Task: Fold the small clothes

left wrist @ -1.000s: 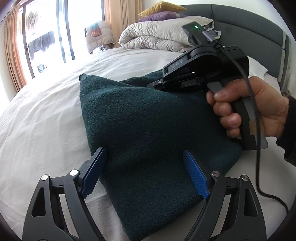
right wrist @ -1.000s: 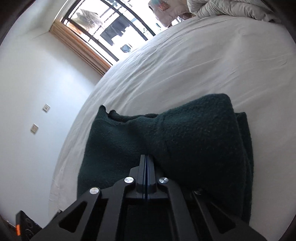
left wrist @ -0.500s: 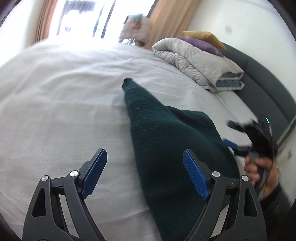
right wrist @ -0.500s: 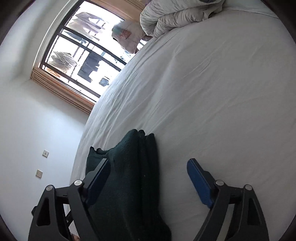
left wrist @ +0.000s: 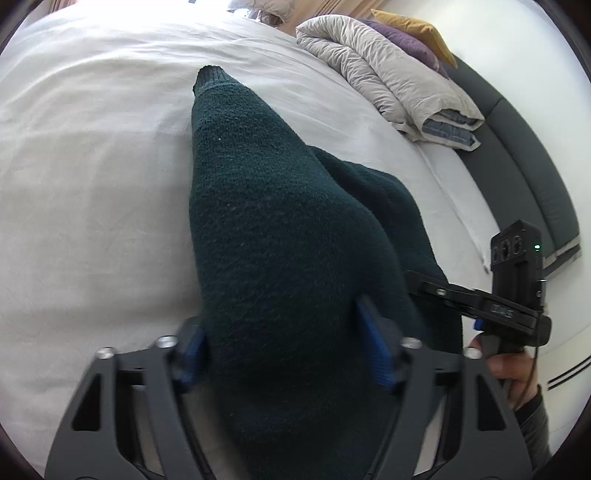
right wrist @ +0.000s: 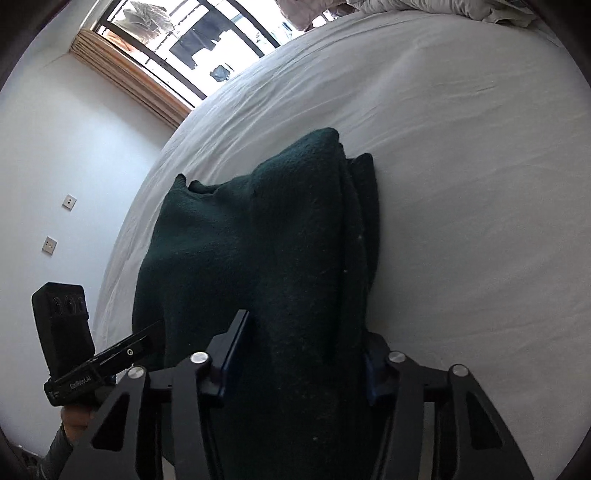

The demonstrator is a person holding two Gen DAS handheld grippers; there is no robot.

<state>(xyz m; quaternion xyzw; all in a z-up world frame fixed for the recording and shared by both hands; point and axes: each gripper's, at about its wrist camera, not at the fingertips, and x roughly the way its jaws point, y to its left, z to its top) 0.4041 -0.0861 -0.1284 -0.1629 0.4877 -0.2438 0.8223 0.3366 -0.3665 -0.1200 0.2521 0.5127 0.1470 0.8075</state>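
A dark green knitted sweater (left wrist: 258, 221) lies folded lengthways on the white bed sheet (left wrist: 92, 184). My left gripper (left wrist: 282, 350) straddles its near end; the jaws are closing and the fabric bulges up between the blue pads (left wrist: 373, 354), filling the gap. My right gripper (right wrist: 303, 358) straddles the sweater (right wrist: 258, 240) from the other end, its jaws also closing with the stacked layers filling the gap. Each view shows the other gripper at the edge: the right gripper (left wrist: 517, 295) held in a hand, the left gripper (right wrist: 110, 358) low on the left.
A folded beige duvet (left wrist: 388, 74) with purple and yellow pillows (left wrist: 410, 33) lies at the head of the bed by the grey headboard (left wrist: 535, 166). A barred window (right wrist: 184, 37) and wall sockets (right wrist: 69, 201) are beyond the bed's edge. White sheet (right wrist: 461, 184) spreads beside the sweater.
The right gripper let go of the fold, opened wide, then came down around the sweater's folded end. The left gripper swung round to the sweater's near end and narrowed onto it.
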